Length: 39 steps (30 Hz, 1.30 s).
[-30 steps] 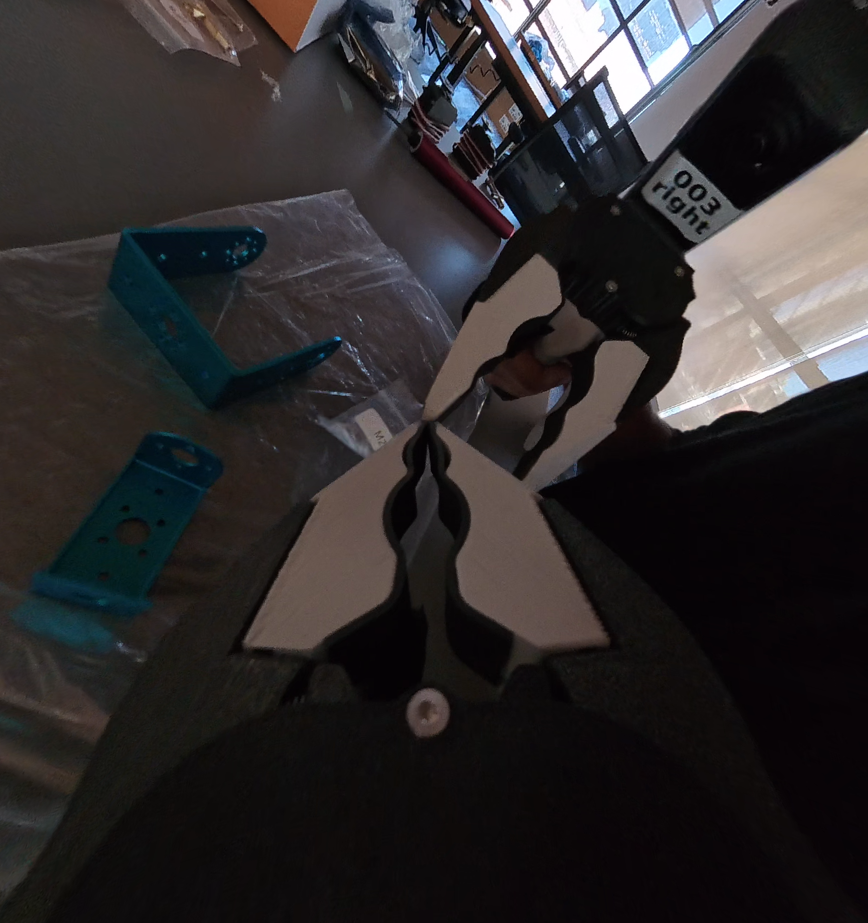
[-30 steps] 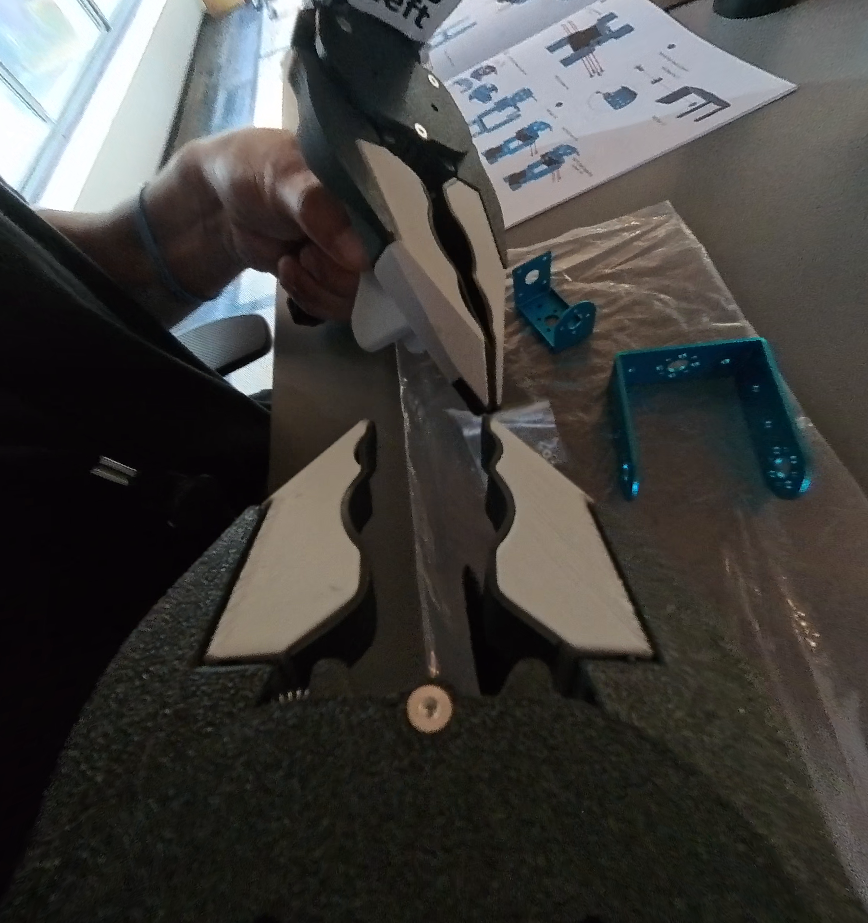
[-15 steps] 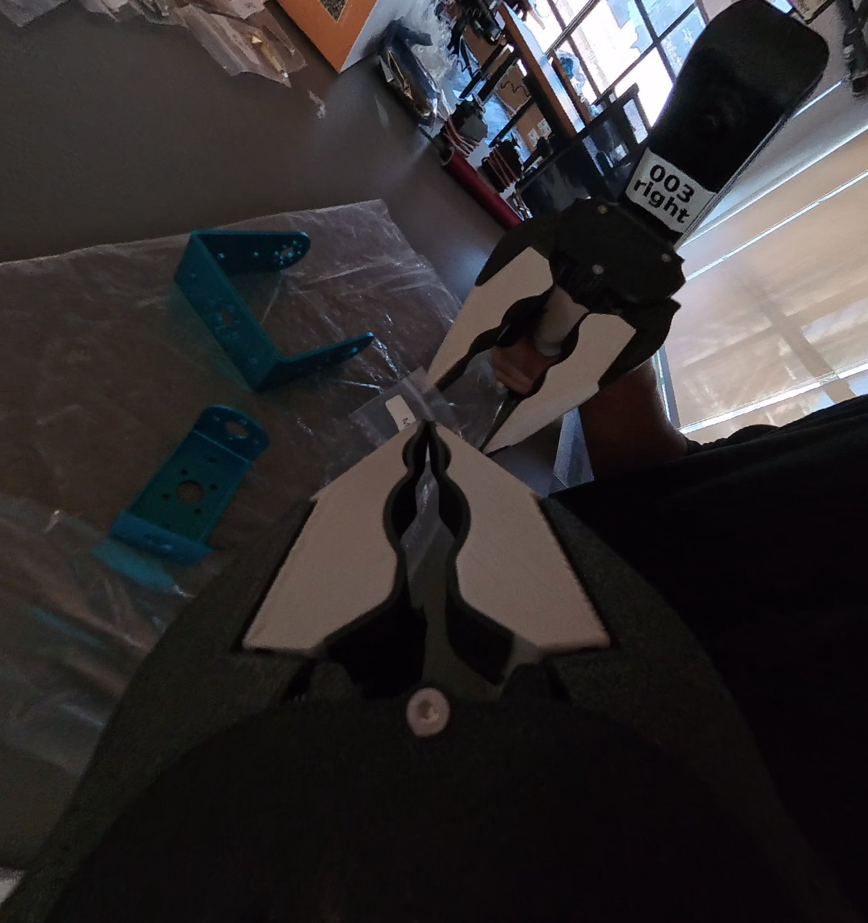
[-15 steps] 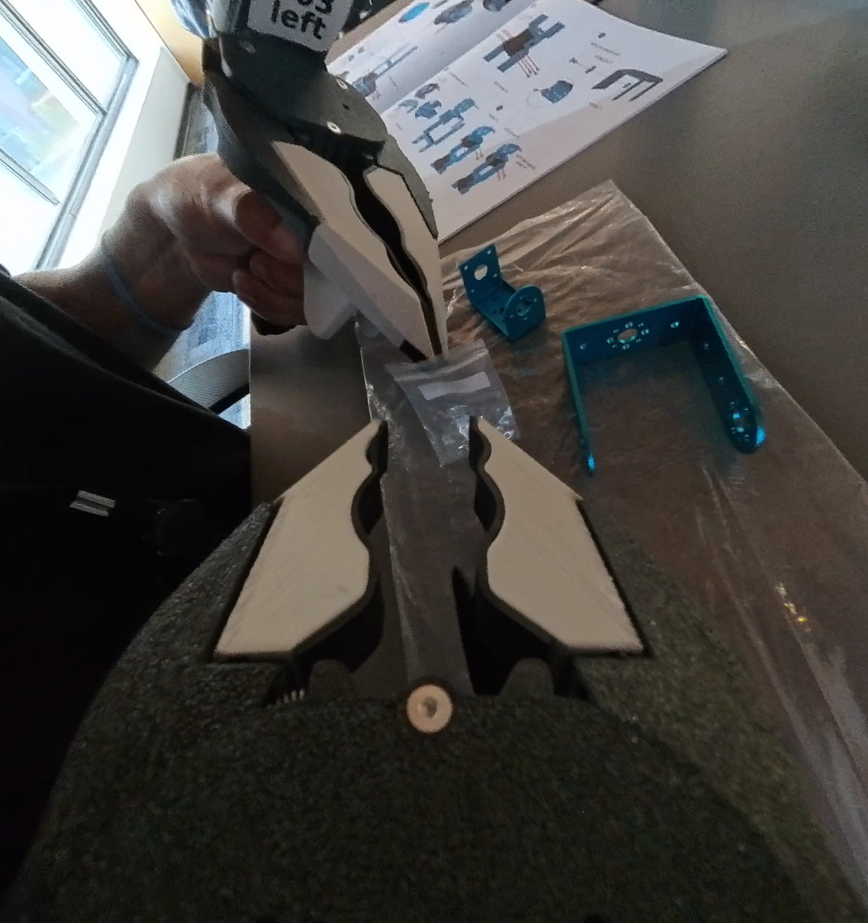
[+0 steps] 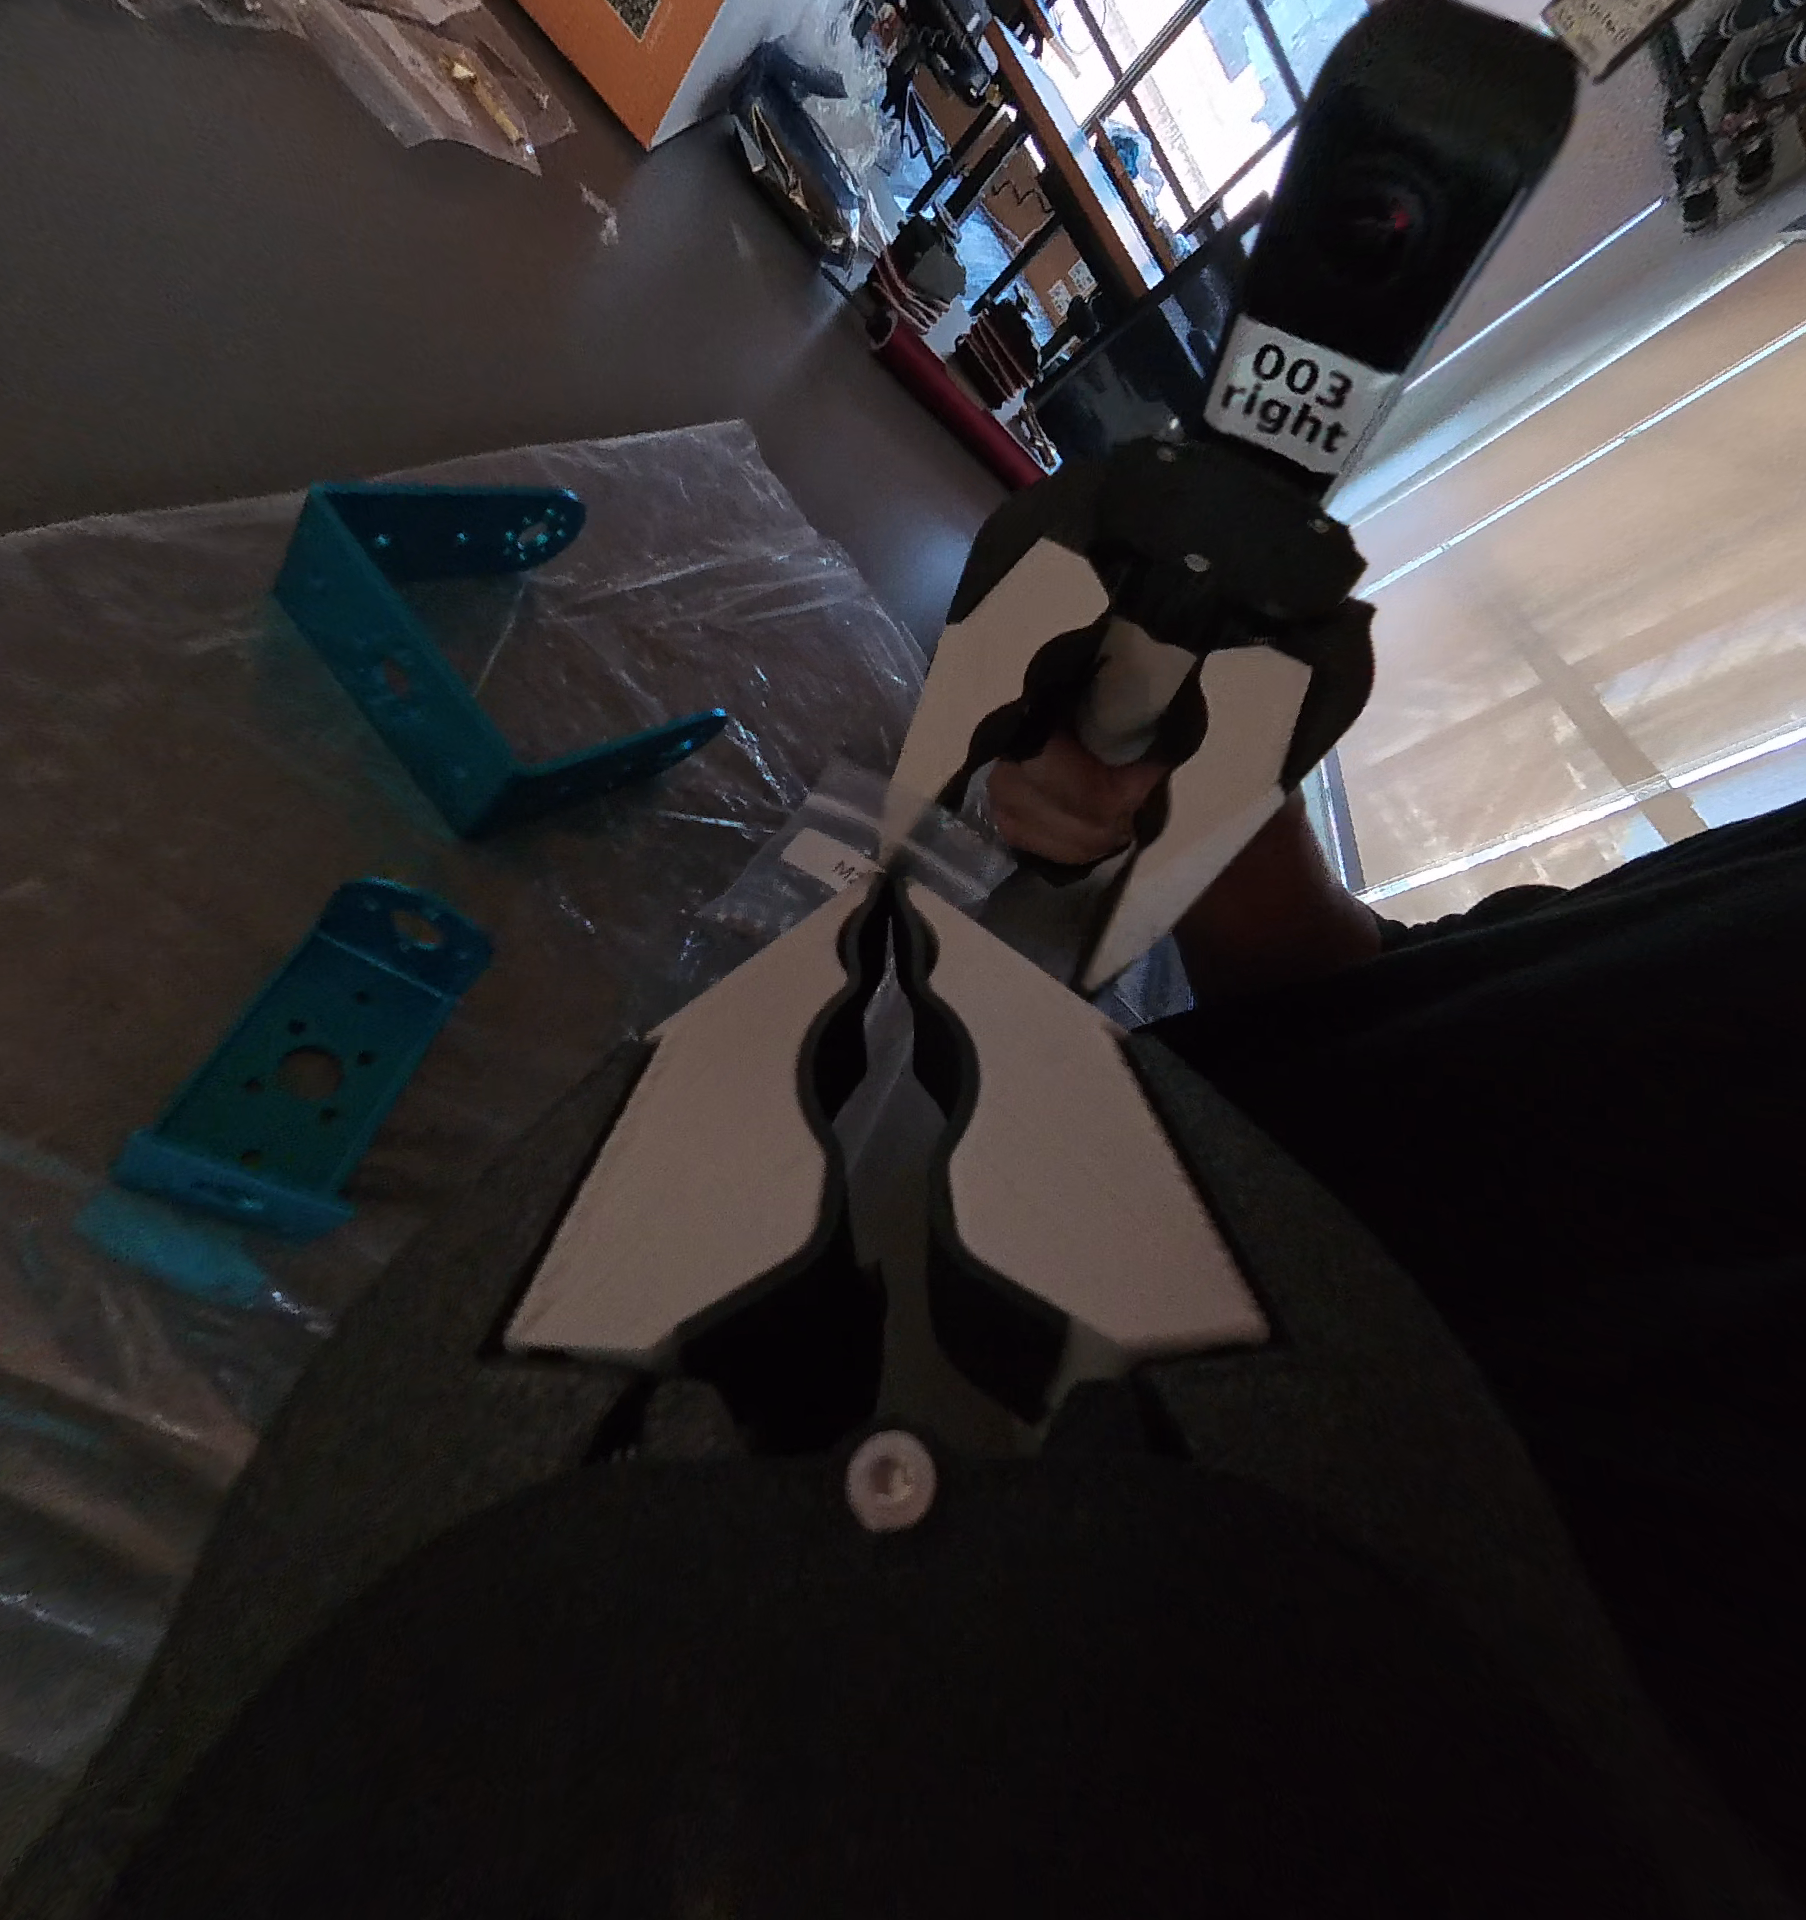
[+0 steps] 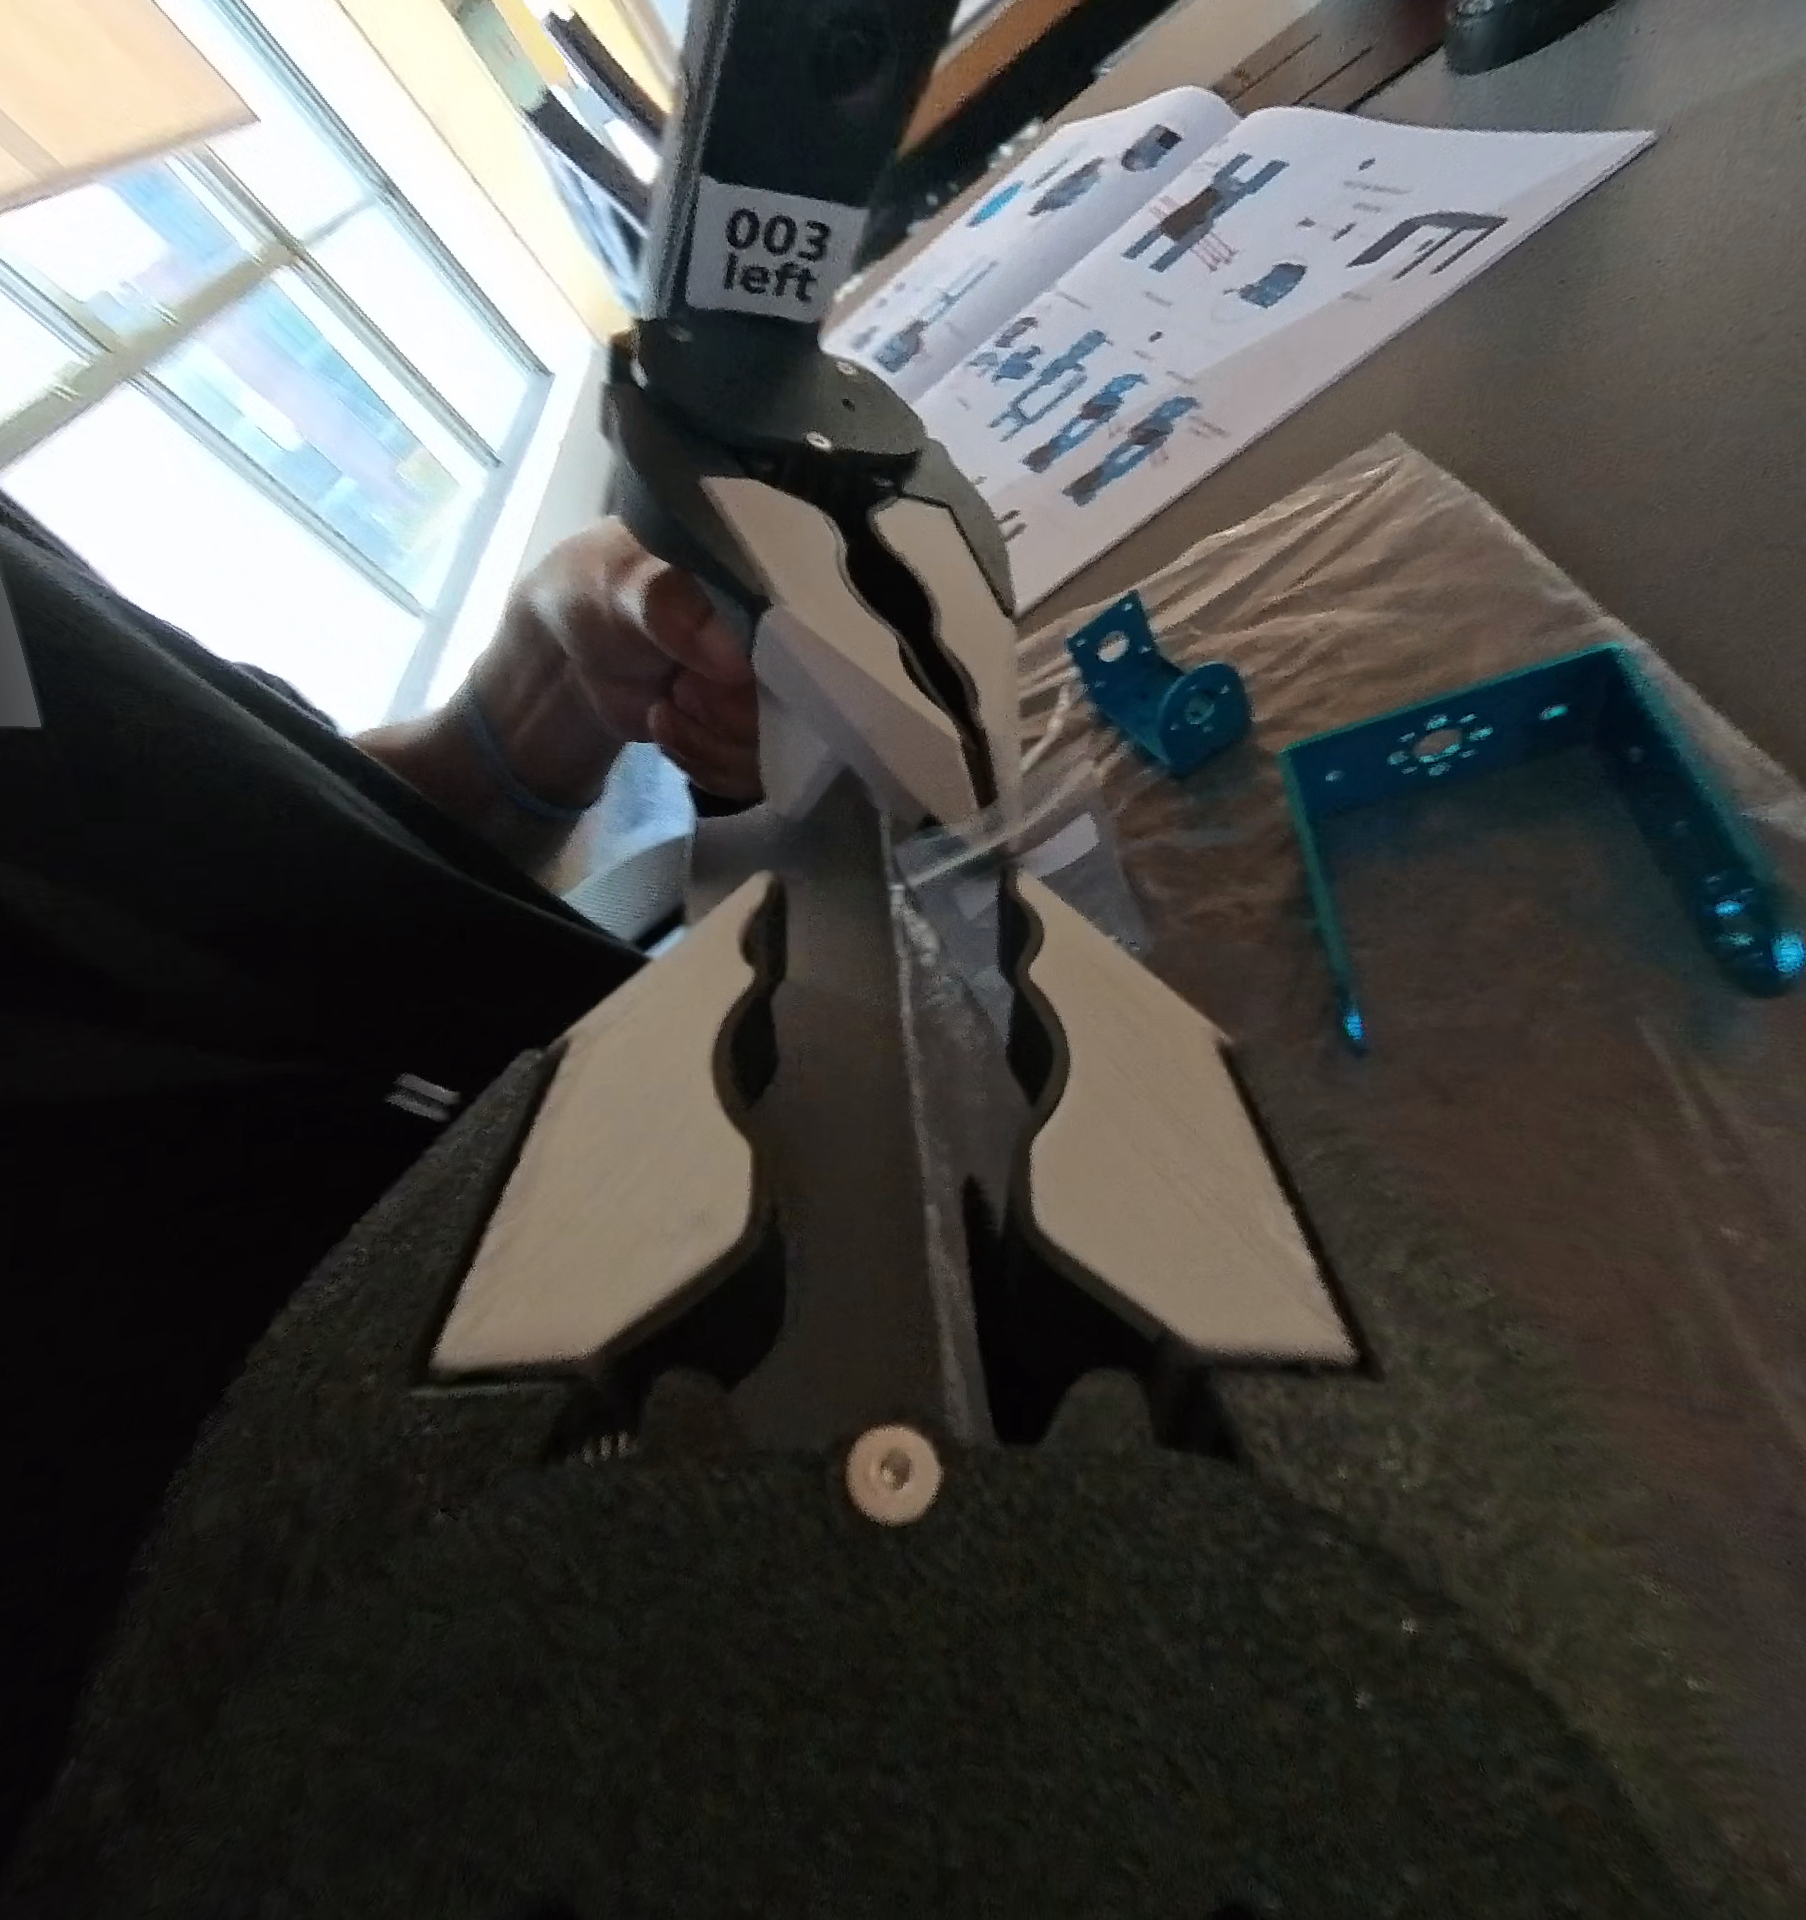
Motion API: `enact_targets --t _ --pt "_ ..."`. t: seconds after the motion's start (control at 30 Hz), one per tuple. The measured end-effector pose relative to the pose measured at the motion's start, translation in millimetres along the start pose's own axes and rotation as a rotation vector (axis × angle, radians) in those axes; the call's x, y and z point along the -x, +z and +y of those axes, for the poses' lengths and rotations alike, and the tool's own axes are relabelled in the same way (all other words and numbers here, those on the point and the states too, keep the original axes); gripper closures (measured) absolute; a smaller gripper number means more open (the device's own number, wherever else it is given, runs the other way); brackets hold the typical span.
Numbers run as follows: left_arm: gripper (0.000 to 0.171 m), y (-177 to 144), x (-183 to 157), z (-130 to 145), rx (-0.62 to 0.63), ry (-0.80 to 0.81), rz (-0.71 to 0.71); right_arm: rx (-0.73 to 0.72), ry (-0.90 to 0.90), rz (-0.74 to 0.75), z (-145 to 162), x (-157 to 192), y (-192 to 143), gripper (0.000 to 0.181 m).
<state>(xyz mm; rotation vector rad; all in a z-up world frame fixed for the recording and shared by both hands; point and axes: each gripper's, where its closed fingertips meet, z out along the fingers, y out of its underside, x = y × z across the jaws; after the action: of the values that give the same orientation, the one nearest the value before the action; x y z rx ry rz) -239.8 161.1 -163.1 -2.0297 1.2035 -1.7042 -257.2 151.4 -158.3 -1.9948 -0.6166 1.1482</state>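
My left gripper is shut on the corner of a small clear bag with a white label, held just above the table. In the right wrist view the left gripper pinches the same bag. My right gripper is open and empty, facing the left one, with its tips close to the bag's edge. It shows opposite in the left wrist view. A blue U-shaped bracket and a smaller blue bracket lie on a clear plastic sheet.
An open instruction booklet lies at the far side of the grey table. Clear bags of small parts and an orange box sit at the table's far end. The person's dark clothing fills the near side. The tips of both grippers are at nearly the same place. The right tips stand about 8 cm off the blue U-shaped bracket.
The left gripper kept its hold on the small bag and lifted it. Both grippers tilted upward. The right gripper stayed open and its tips came closer to the bag.
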Motion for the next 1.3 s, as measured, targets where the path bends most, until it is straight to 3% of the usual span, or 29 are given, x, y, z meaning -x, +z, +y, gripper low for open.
enact_targets --t 0.07,0.17,0.37,0.47,0.73,0.9,1.03,1.1,1.17,1.3 --pt "0.171 0 -1 2 0.011 0.005 0.004 -0.008 0.063 -0.079 0 8 -1 0.131" --pt "0.171 0 -4 3 0.005 0.039 0.003 -0.043 0.127 -0.147 -2 11 -5 0.131" --pt "0.17 2 -4 11 0.042 0.179 -0.073 -0.121 0.218 -0.17 -11 2 -11 0.167" --pt "0.17 5 -10 8 0.025 0.181 -0.05 -0.089 0.227 -0.145 -5 -3 -7 0.169" --pt "0.169 -2 5 8 0.043 0.188 -0.127 0.039 0.113 0.072 7 -22 -16 0.158" --pt "0.17 4 6 8 0.051 0.171 -0.105 0.11 -0.028 0.095 19 -9 -4 0.144" --pt "0.17 8 2 4 0.037 0.172 -0.09 0.174 -0.191 0.29 25 -20 3 0.144" --pt "0.17 10 1 2 0.03 0.173 -0.086 0.19 -0.264 0.362 26 -23 4 0.154" --pt "0.169 10 1 0 0.023 0.179 -0.087 0.162 -0.285 0.426 21 -28 -1 0.181" --pt "0.153 -2 11 -7 -0.012 0.28 -0.182 0.057 -0.204 0.388 7 -24 -15 0.181"
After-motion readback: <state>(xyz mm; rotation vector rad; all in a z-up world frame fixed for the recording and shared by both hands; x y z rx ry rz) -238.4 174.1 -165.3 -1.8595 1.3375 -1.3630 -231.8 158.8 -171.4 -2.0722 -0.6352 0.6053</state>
